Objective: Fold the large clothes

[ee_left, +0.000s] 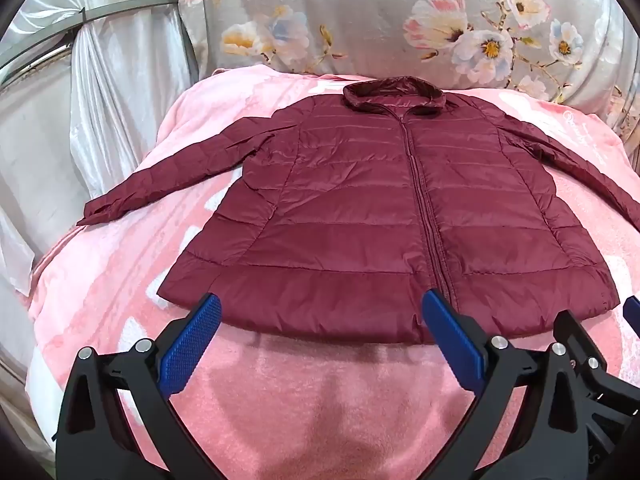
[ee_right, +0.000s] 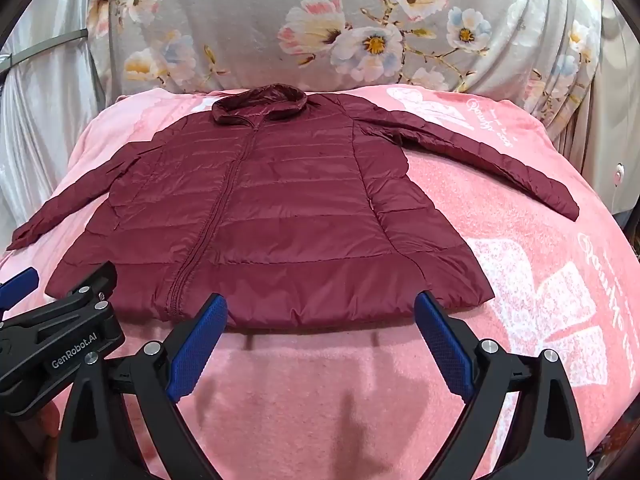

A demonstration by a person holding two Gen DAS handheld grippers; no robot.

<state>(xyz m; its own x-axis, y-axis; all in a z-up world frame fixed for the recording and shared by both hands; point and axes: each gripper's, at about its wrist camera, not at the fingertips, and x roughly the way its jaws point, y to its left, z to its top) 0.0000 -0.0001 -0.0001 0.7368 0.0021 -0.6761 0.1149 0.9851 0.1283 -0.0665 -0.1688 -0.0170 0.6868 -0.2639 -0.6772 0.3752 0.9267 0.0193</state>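
Maroon quilted jacket [ee_left: 380,216] lies flat, front up, zipped, on a pink blanket [ee_left: 304,408] w/ white print. Collar at the jacket's far end, hem at the near end. Both sleeves spread outward from the jacket body: one angles out to the jacket's left side in the left wrist view, the other runs out past the jacket's right side in the right wrist view, cuff resting on the blanket.

Left gripper [ee_left: 322,322] hangs just short of the jacket hem, left of the zipper line, jaws spread wide, nothing between the blue pads [ee_left: 192,344]; pad tips overlap the hem edge in view, contact can't be told. Right gripper [ee_right: 320,320] sits near the hem too, right of the zipper, jaws also wide apart and empty. The two grippers are close side by side at the hem.

Beyond the jacket collar: grey floral bedding [ee_right: 320,24] piled up. Off the jacket's left side: pale satin curtain [ee_left: 104,80].
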